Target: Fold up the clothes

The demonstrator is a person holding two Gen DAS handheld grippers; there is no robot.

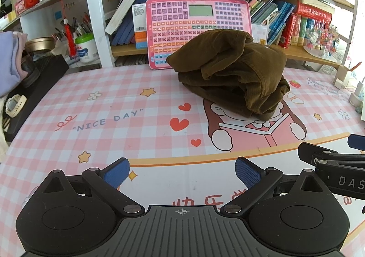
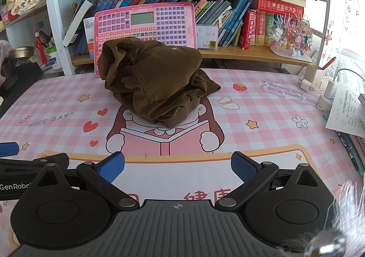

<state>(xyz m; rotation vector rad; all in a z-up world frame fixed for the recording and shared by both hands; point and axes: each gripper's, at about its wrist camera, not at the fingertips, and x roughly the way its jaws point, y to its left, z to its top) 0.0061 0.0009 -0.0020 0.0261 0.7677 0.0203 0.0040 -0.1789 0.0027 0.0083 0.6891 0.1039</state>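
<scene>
A desk with a pink checked mat (image 1: 114, 106) runs under bookshelves, with a pink keyboard toy (image 2: 146, 22) leaning against the books. The brown garment (image 1: 230, 72) sits as a bunched heap at the back middle of the mat, just in front of the toy, over the cartoon girl's head. It looks dumped rather than laid out, so folding seems not yet begun. The near half of the mat is bare, likely kept free for spreading the cloth. The left gripper (image 1: 182, 175) and right gripper (image 2: 178, 168) hover low over the near edge, side by side, aimed forward at the heap and well apart from it. Both have their jaws spread wide and hold nothing.
</scene>
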